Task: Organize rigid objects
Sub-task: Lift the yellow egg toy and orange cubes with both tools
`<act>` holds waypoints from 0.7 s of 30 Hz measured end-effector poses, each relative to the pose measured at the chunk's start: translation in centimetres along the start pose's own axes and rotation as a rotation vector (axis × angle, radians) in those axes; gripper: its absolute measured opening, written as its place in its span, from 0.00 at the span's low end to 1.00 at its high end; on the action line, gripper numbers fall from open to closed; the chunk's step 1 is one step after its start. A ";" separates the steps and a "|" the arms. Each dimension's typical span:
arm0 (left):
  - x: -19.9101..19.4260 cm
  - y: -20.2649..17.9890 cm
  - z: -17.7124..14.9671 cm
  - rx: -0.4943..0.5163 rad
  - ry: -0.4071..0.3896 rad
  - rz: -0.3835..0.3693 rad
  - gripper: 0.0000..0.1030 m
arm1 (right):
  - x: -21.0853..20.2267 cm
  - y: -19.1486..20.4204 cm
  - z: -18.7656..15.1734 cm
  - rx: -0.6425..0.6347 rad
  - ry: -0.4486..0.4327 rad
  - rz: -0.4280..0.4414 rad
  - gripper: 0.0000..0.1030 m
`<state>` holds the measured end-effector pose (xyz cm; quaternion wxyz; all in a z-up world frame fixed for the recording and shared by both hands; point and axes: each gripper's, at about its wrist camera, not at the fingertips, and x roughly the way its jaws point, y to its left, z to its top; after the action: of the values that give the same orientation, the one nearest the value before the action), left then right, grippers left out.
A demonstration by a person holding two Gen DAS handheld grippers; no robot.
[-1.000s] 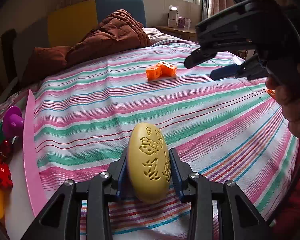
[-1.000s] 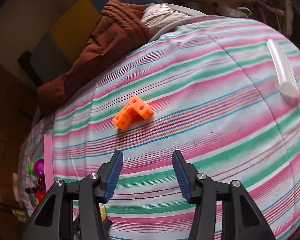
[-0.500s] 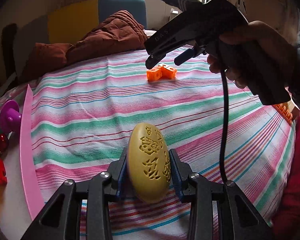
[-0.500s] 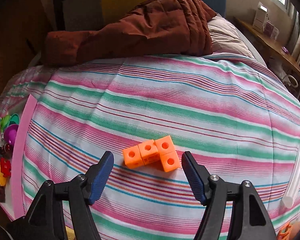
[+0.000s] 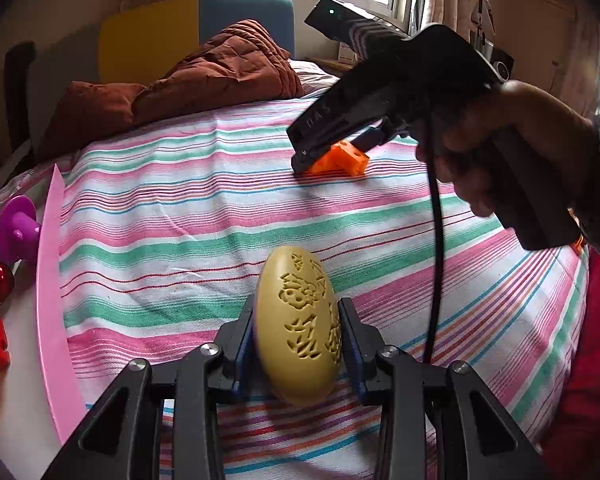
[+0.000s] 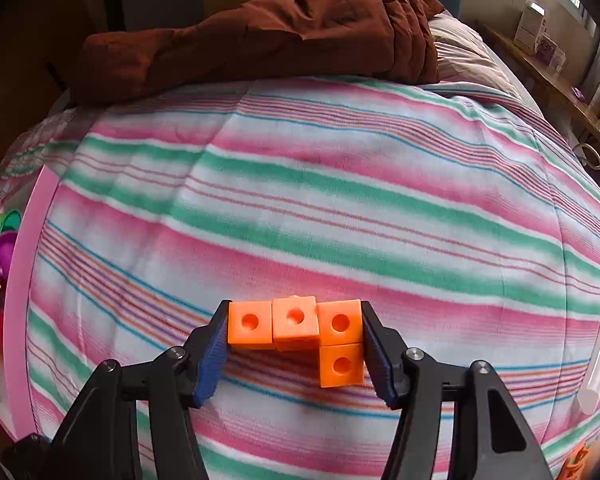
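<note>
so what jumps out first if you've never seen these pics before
Probably the carved yellow egg-shaped piece, clamped upright in the left gripper low in the left wrist view. Next, the orange linked cubes on the striped bedspread, with the right gripper jaws touching both ends. Behind them lies a rumpled brown quilt.

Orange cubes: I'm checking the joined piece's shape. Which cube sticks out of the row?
The cube beside the right claw pad; the other three form a straight row.
</note>
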<state>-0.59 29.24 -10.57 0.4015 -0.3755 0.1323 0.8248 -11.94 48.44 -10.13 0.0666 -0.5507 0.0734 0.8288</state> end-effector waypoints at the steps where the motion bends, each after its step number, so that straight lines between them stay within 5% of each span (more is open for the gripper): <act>1: 0.0 0.0 0.0 0.001 -0.001 0.001 0.37 | -0.4 0.4 -1.0 -0.007 -0.003 -0.016 0.59; 9: 0.2 -0.2 0.3 0.006 -0.001 0.009 0.38 | -3.5 1.7 -8.6 0.085 0.013 -0.087 0.59; 21: -0.8 -0.8 0.7 -0.025 0.060 0.029 0.35 | -3.8 0.5 -9.2 0.108 -0.068 -0.061 0.58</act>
<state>-0.05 29.65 -9.43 0.3807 -0.4031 0.1395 0.8204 -2.23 46.02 -10.08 0.1239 -0.5198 0.0989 0.8394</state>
